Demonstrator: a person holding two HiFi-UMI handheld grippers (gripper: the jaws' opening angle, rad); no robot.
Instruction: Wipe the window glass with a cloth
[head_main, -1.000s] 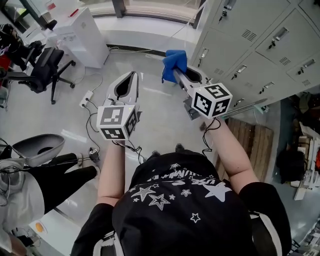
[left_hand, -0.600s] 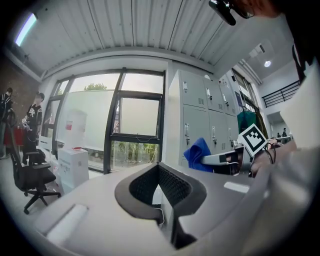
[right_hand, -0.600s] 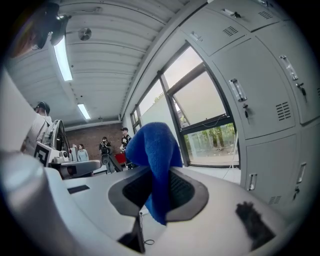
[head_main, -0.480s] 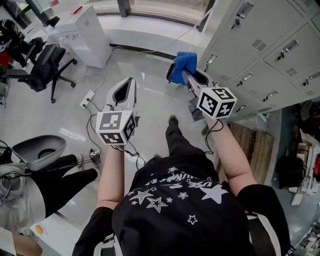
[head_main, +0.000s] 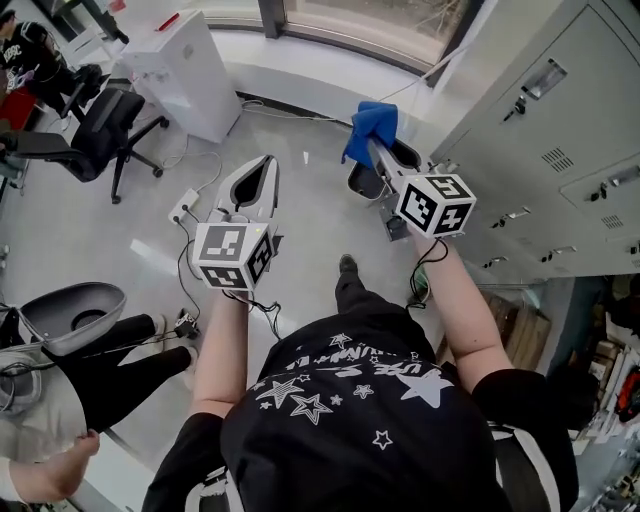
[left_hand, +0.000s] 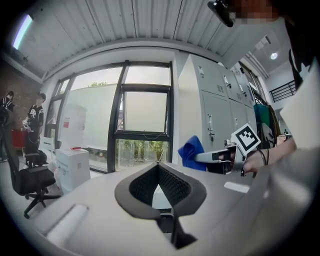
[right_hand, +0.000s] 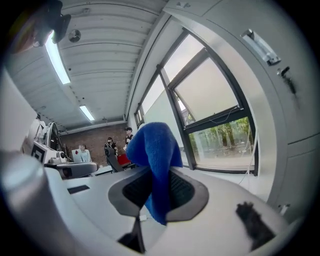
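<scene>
The right tool (head_main: 374, 148) is clamped on a blue cloth (head_main: 370, 122). In the right gripper view the soft fabric is pinched between the black ribbed pads; it bunches up above the jaw tips, and a narrow tail hangs down through the gap. The cloth is held in the air, well apart from the window glass (right_hand: 220, 134), which lies ahead of this tool and somewhat to its right, with green trees showing through the lower pane. Grey metal lockers (head_main: 560, 150) stand close on this tool's right side.

The left tool (head_main: 263, 163) holds nothing. In the left gripper view its two dark pads meet at the tips and leave only a small triangular opening lower down, so its jaws are closed. It is held level beside the right tool, a little lower in the head view, and it points toward the same dark-framed window. From the left tool, the cloth shows ahead and to the right, in front of the lockers. A white box-shaped cabinet (head_main: 190, 70) stands ahead and to this tool's left, and a black office chair (head_main: 100, 125) stands further left on the glossy pale floor (head_main: 300, 230).
</scene>
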